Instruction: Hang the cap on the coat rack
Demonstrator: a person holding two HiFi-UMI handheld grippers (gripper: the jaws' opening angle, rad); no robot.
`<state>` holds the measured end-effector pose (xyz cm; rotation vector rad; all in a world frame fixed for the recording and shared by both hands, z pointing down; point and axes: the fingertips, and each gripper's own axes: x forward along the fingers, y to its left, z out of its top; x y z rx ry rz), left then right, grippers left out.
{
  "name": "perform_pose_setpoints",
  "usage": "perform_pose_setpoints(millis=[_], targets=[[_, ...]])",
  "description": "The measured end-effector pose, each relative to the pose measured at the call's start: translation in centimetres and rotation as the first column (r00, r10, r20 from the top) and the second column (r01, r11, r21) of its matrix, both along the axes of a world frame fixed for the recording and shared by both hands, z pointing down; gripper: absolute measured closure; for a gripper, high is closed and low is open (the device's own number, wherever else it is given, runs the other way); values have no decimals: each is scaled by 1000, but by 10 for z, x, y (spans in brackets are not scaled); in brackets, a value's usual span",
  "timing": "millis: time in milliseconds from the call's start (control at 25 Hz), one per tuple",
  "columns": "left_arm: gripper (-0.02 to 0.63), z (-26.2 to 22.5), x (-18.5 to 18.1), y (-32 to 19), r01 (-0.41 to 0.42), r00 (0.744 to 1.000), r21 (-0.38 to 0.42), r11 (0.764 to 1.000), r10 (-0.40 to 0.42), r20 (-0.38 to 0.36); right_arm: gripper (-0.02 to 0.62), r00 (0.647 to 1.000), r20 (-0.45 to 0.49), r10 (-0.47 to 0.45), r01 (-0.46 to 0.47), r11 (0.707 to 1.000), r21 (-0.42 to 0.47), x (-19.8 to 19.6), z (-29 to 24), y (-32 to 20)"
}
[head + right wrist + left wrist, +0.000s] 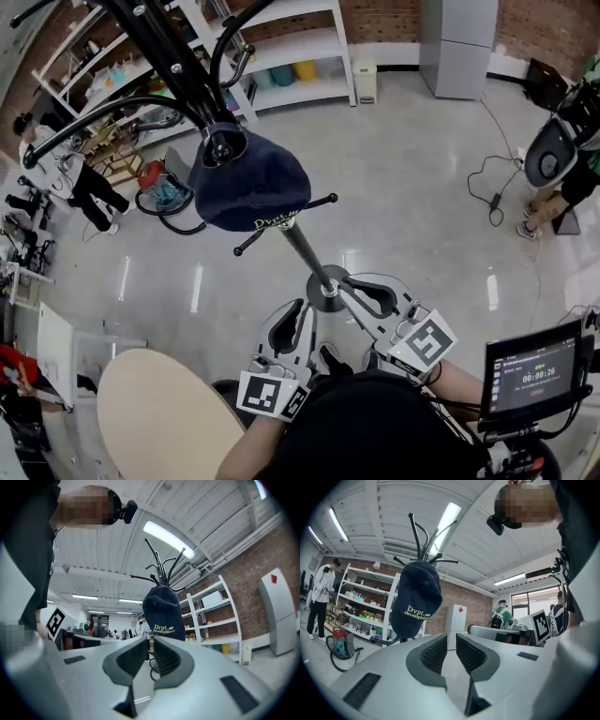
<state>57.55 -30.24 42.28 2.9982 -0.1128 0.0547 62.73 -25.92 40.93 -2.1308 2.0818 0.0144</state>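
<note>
While the cap point(248, 183) hangs apart beyond them, left gripper point(451, 637) and right gripper point(151, 641) fingers gape slightly — empty.

The cap point(415, 597) carries yellow "Dvpt." above a word starting "develop"; the monitor point(534, 370) timer reads 00:00:26.
</note>
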Motion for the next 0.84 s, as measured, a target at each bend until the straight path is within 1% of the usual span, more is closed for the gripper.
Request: perform_pose_setpoints(millis=[120, 280, 480, 600, 720, 840], targets=[[545, 2, -2, 5, 23, 1000, 1, 1000, -23, 0, 546, 1000, 5, -21, 21, 1000, -19, -2, 9, 7], [545, 7, 5, 33, 24, 1000, -6, 1000, -24, 5, 546, 1000, 7, -15, 16, 999, -30, 6, 16, 36], [545, -6, 14, 49, 15, 1000, 2, 1000, -15, 16, 546, 1000, 16, -1, 2, 1000, -27, 18, 3, 51], [545, -7, 19, 57, 13, 1000, 24, 1000, -13, 20, 546, 1000, 19, 5, -4, 1000, -20, 23, 3, 60], [545, -5, 14, 61, 16, 1000, 42, 999, -17, 22, 546, 1000, 24, 11, -10, 1000, -21, 21, 7, 65], [545, -3, 5, 60, 26, 1000, 43, 999, -27, 15, 546, 1000, 25, 14, -14, 1000, -19, 15, 10, 67]])
